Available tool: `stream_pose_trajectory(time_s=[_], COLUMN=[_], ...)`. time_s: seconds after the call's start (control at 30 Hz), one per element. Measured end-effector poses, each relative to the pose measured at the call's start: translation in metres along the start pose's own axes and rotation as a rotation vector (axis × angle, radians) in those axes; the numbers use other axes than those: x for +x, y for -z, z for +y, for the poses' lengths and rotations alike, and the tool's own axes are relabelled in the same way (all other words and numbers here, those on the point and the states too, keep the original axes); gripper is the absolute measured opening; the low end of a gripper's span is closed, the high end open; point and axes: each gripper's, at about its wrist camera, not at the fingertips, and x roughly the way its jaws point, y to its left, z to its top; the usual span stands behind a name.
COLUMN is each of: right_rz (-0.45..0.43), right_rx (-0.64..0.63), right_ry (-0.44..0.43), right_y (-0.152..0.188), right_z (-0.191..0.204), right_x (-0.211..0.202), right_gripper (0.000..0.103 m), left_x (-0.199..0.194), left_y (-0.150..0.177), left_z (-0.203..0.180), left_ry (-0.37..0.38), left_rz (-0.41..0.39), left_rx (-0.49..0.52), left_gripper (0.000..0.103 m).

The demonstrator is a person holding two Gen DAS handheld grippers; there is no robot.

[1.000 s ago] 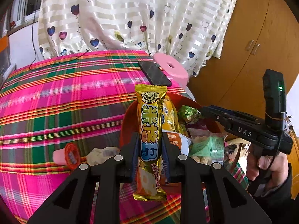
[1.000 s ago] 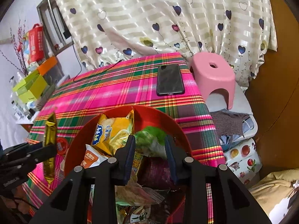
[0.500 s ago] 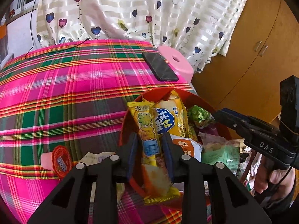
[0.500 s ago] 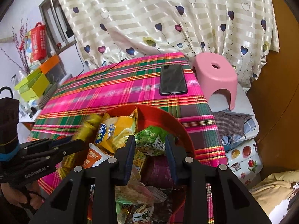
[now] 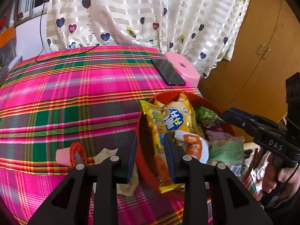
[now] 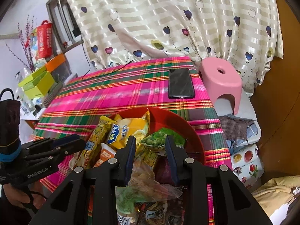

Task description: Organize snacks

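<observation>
— Left hand-held gripper (image 5: 150,150)?
— Angled down over the red bowl (image 5: 139,129), jaws parted; the yellow bar (image 5: 156,129) lies loose between them, in the bowl.
— Right hand-held gripper (image 6: 150,150)?
— Tilted down above the snacks, jaws apart, gripping nothing.

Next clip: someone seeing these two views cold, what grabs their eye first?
Probably the red bowl heaped with snack packets at the near right edge of a loud pink plaid tablecloth. A long yellow snack bar lies over the bowl's left rim, between the jaws of the left gripper, which no longer press on it. Farther back, a dark phone lies flat by the table's right edge, beside a pink stool.
</observation>
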Motion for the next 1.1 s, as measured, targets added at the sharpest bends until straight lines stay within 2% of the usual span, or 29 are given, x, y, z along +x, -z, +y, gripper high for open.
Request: stream_pose_trajectory(time_s=[0.1,0.4,0.63,0.93,1.1], right_rz=[0.001,0.009,0.006,0.062,0.101], right_rx=[-0.002,-0.006,-0.018,-0.082,-0.144], right_ry=[-0.004,-0.004,-0.014,-0.130,-0.112], right_y=[0.000,0.000,0.003,0.020,0.022], right_z=[0.002,0.005,0.012,0.067,0.092], right_x=[0.000,0.002,-0.001,0.015,0.039], right_gripper=[0.031,0.031,0.031,0.031,0.027], left_x=[0.006,0.018,-0.005,-0.044,-0.053], left_y=[0.001,-0.011,0.000,0.019,0.026], left_z=[0.001,-0.002,0.009,0.037,0.053], left_ry=[-0.006,-0.015,-0.016,-0.034,-0.041], left_rz=[0.013,-0.012,-0.025,-0.057,-0.063], left_rx=[0.005,0.036,0.010,-0.052,-0.084], left_gripper=[0.030,0.030,0.030,0.030,0.030])
